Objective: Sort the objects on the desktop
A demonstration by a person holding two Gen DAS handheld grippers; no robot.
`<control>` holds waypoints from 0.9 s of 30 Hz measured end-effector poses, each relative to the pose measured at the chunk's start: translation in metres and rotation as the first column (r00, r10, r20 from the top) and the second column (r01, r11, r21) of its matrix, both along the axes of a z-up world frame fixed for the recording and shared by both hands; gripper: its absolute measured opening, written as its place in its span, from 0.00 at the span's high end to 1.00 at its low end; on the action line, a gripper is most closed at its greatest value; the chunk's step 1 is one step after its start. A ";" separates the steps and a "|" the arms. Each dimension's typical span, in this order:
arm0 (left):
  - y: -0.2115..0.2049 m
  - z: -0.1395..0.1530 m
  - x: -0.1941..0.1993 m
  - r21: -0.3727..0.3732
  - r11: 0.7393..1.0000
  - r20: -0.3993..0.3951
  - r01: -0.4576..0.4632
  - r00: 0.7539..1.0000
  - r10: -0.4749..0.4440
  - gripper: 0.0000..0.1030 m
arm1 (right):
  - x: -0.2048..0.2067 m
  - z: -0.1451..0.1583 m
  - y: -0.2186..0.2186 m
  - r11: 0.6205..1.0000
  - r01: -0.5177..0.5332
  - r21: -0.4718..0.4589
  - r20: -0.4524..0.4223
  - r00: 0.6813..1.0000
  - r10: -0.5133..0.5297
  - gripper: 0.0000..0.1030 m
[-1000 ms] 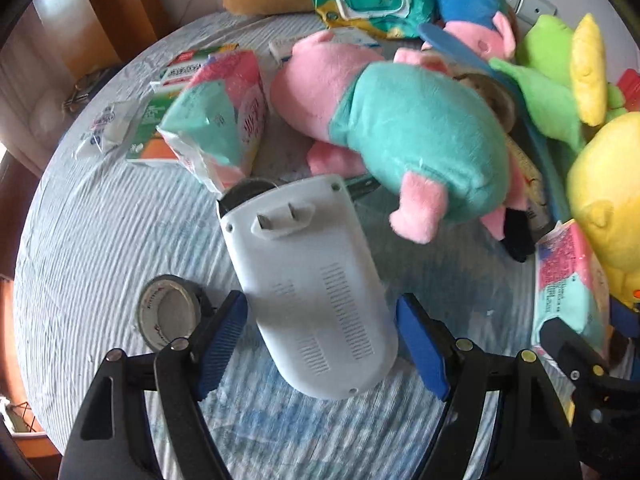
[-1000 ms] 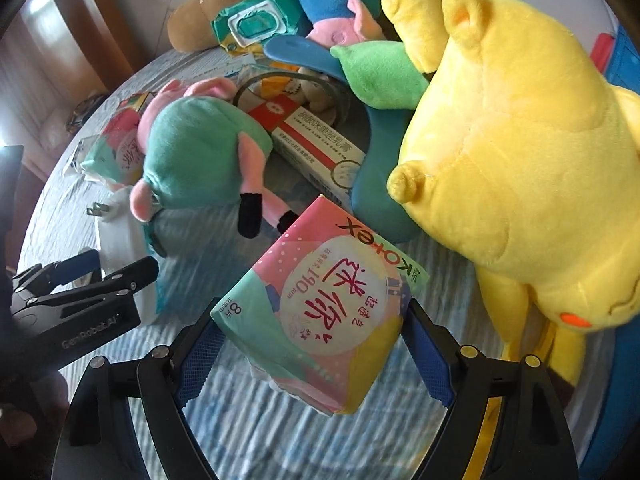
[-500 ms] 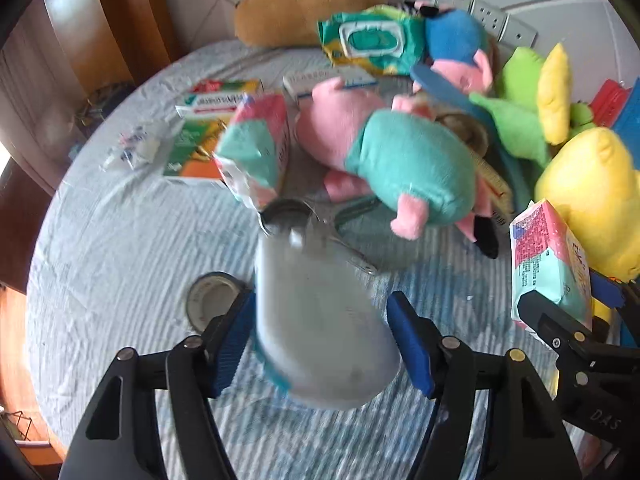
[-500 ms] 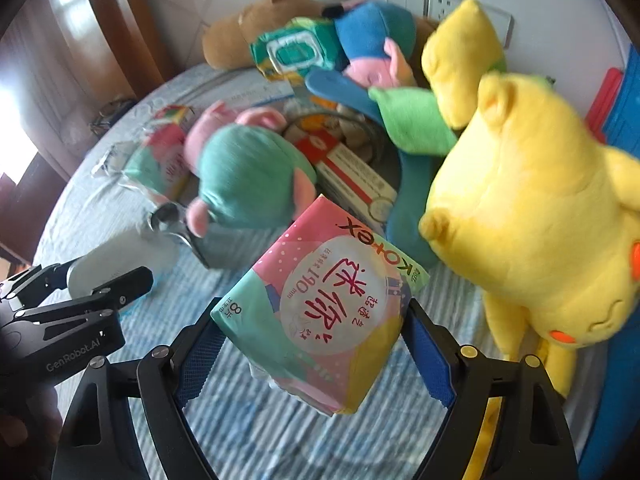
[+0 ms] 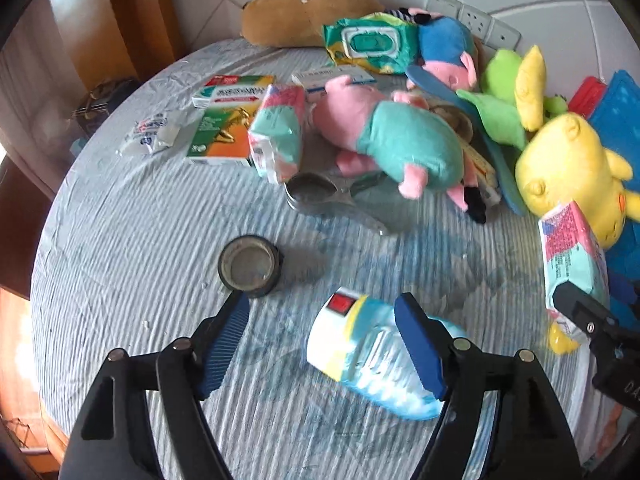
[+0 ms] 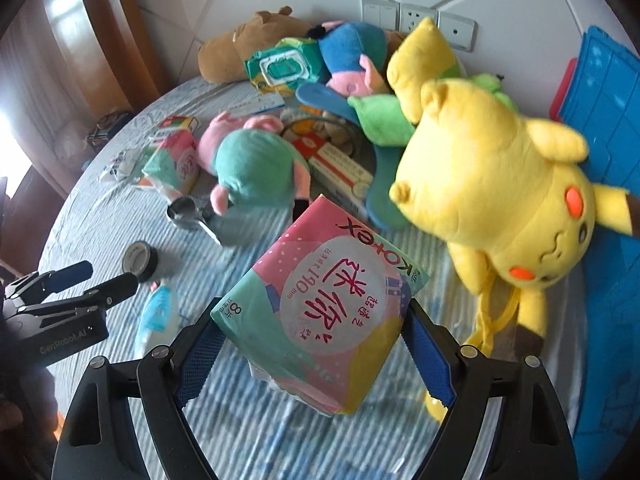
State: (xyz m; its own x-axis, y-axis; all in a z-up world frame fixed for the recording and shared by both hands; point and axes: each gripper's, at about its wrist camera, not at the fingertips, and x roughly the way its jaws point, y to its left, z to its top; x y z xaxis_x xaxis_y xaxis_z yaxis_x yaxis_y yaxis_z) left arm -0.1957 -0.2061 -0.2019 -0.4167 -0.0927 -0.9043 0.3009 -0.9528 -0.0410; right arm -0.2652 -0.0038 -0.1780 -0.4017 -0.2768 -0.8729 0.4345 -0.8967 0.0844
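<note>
Bright daylight from the left, fisheye-warped dark corners, motion blur throughout.

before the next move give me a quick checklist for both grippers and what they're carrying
1. Right gripper clamped on the Kotex pack: ok.
2. Pack lifted off the tablecloth: ok.
3. Left gripper open: ok.
4. Device with the red switch between the left fingers: not ok, it lies on the cloth beside the right-hand finger.
5. Tape roll apart from the left gripper: cannot tell.
</note>
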 end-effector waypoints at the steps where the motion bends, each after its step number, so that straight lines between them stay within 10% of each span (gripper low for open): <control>1: 0.002 -0.004 0.003 -0.001 1.000 0.005 0.018 1.000 -0.018 0.27 | 0.002 -0.006 0.002 1.000 0.005 -0.004 0.012 1.000 -0.005 0.17; 11: 0.024 -0.028 0.017 0.024 0.998 0.059 0.060 0.996 -0.062 0.27 | 0.022 -0.033 0.038 0.993 0.116 0.003 0.051 0.992 -0.116 0.17; 19: 0.062 -0.031 0.021 0.020 0.992 0.067 -0.128 0.990 0.126 0.27 | 0.013 -0.031 0.059 1.000 -0.001 -0.009 0.034 0.999 0.002 0.17; 27: 0.092 -0.046 0.021 0.030 0.882 0.059 -0.470 0.882 0.468 0.22 | -0.006 -0.043 0.067 0.962 -0.272 0.000 0.037 0.962 0.271 0.17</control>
